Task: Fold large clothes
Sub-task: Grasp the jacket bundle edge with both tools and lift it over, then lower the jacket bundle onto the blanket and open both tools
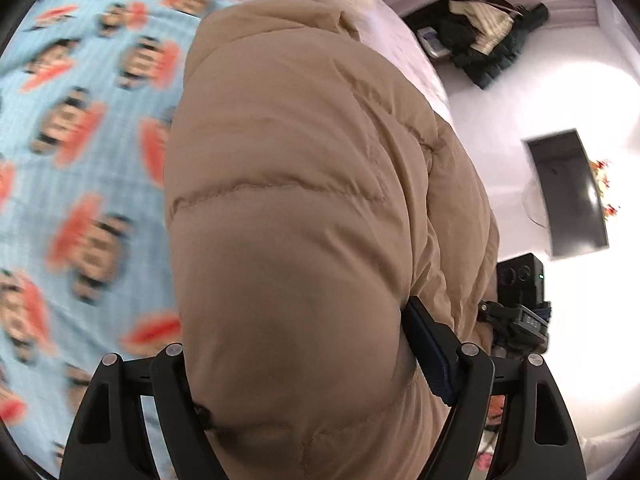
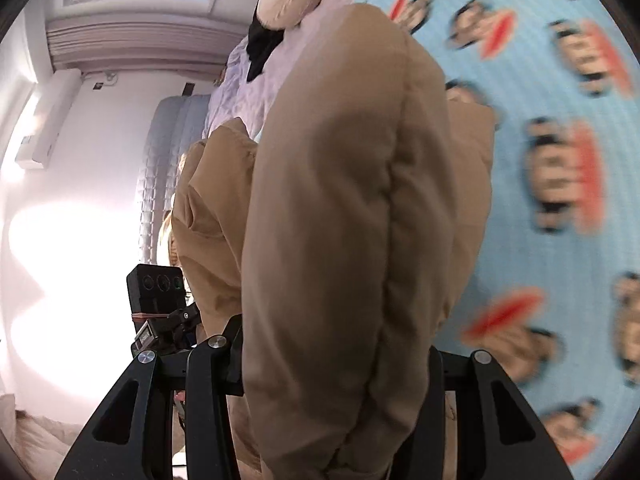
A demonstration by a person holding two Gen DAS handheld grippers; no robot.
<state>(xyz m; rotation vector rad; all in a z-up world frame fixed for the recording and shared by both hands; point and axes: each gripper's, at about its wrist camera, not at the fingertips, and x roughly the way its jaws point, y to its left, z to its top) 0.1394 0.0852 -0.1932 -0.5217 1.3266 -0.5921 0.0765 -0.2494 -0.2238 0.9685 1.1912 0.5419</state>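
A bulky tan puffer jacket (image 1: 300, 160) fills the middle of the left wrist view, lifted above the bed. My left gripper (image 1: 300, 340) is shut on a thick fold of it; the blue pad of one of its fingers (image 1: 428, 352) presses the padding, and the other finger is hidden behind the cloth. In the right wrist view the same jacket (image 2: 352, 200) hangs bunched from my right gripper (image 2: 336, 348), which is shut on another fold. Each view shows the other gripper's black camera block (image 1: 520, 280) (image 2: 160, 288) just beyond the jacket.
Under the jacket lies a light blue sheet printed with cartoon faces (image 1: 80, 160) (image 2: 560, 160), with a pale pink quilt (image 1: 384, 16) beyond it. A dark clothes pile (image 1: 480, 40) and a dark screen (image 1: 568, 192) are on the right. A black garment (image 2: 260, 48) lies on the quilt.
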